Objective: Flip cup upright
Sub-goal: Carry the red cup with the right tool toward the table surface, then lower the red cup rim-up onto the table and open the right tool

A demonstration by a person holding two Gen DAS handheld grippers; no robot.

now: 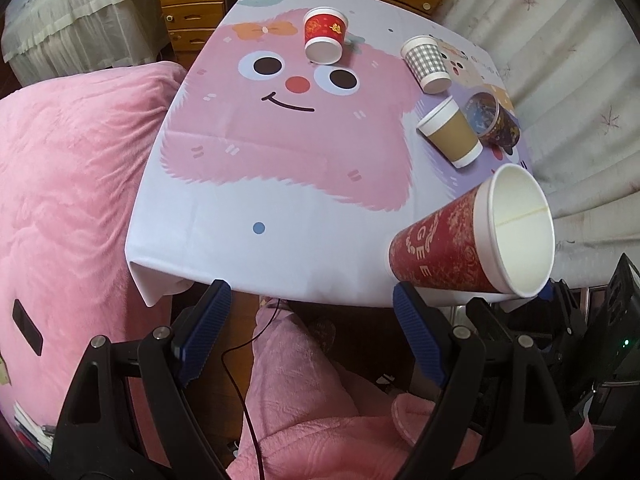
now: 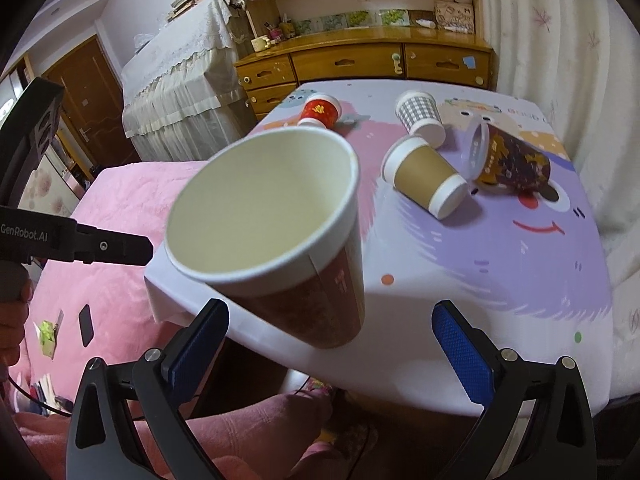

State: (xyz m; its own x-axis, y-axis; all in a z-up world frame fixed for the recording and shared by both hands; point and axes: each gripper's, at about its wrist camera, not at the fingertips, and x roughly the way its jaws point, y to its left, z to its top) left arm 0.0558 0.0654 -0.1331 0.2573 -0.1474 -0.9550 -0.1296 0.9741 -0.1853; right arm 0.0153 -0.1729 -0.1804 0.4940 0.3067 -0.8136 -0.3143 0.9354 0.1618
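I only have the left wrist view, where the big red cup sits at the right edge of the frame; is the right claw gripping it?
Observer: No. In the right wrist view the right claw is wide open. The big red cup sits between its fingers, well clear of the right one.
Operator: Thank you. Which way does its mouth face there?
Observer: It faces up toward that camera, slightly tilted, and the inside looks empty.

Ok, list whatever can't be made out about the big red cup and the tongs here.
- Big red cup: right wrist view, blurred; print unreadable.
- Its base: left wrist view, partly behind the left tongs; resting on the table or lifted, unclear.
- Right tongs: left wrist view, mostly behind that cup.
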